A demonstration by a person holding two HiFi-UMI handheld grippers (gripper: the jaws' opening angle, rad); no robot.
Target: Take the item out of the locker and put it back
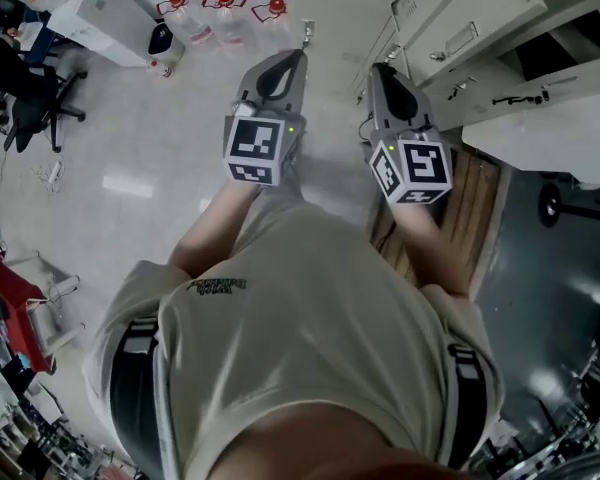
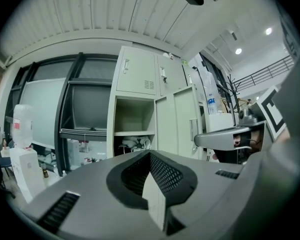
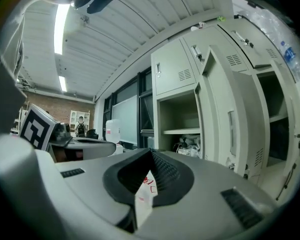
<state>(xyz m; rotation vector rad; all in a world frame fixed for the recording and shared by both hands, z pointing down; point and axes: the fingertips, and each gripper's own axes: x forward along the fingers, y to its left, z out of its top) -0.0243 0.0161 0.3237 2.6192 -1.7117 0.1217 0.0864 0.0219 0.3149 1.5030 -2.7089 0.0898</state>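
Note:
A pale grey locker [image 2: 135, 84] stands ahead with one door [image 3: 230, 119] swung open. Its upper compartment looks bare. On the shelf below lie pale items [image 2: 135, 143] [image 3: 190, 145], too small to identify. Both grippers are held side by side at chest height, pointing at the locker and well short of it. My left gripper [image 1: 298, 56] [image 2: 150, 152] has its jaws together with nothing between them. My right gripper [image 1: 380, 70] [image 3: 150, 151] is also shut and empty. Each gripper shows at the edge of the other's view.
Several water jugs with red caps [image 1: 220, 13] stand on the floor ahead, near a white box [image 1: 105, 8]. An office chair [image 1: 30, 98] is at the far left. Wooden slats [image 1: 475, 208] lie by the lockers [image 1: 460, 18] on the right.

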